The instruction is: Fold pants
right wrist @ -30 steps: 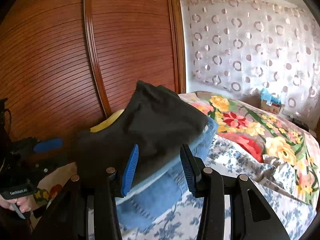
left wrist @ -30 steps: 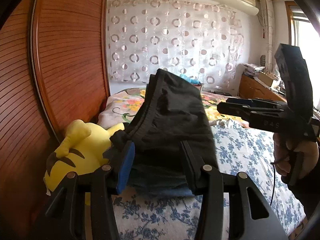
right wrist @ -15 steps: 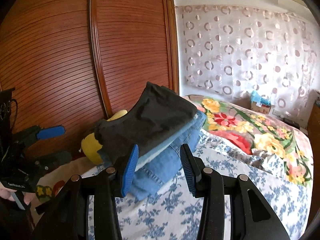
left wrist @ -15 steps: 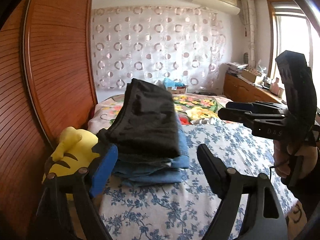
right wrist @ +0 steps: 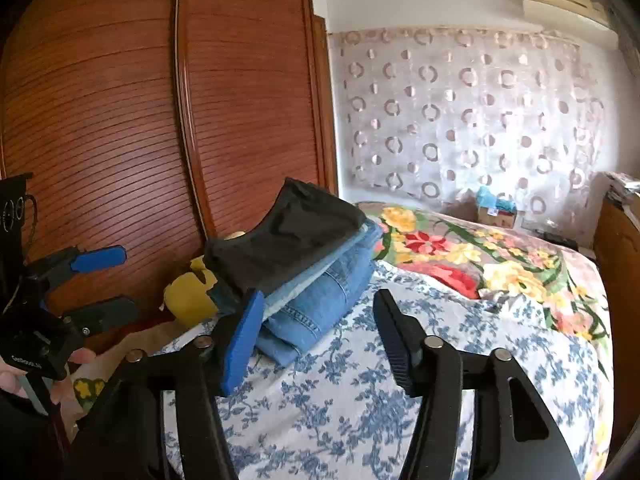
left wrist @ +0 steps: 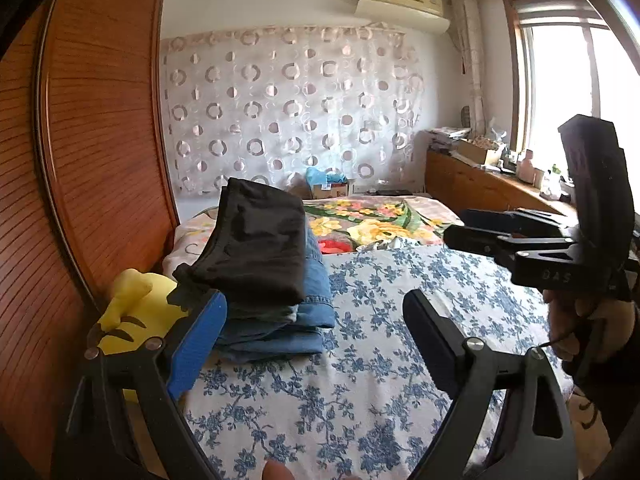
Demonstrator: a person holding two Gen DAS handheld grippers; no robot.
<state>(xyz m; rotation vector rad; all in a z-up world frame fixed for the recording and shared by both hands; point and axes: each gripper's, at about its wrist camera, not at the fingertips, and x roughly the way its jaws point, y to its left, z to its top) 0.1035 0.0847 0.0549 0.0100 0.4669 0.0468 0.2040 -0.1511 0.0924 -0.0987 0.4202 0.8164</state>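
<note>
The black pants [left wrist: 256, 244] are lying folded flat on top of a pile of folded blue jeans [left wrist: 288, 320], which is resting on the bed [left wrist: 360, 400] beside a yellow plush toy [left wrist: 132, 312]. Both the left gripper [left wrist: 316, 336] and the right gripper [right wrist: 320, 332] are opening, with nothing between the jaws. A blue flowered sheet is covering the bed, and a brown wardrobe [right wrist: 160, 120] is standing behind it.

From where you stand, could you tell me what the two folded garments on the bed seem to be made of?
Black pants: soft matte knit, probably; limp, no sheen. Jeans beneath: blue denim, showing stitched seams and faded wash.
</note>
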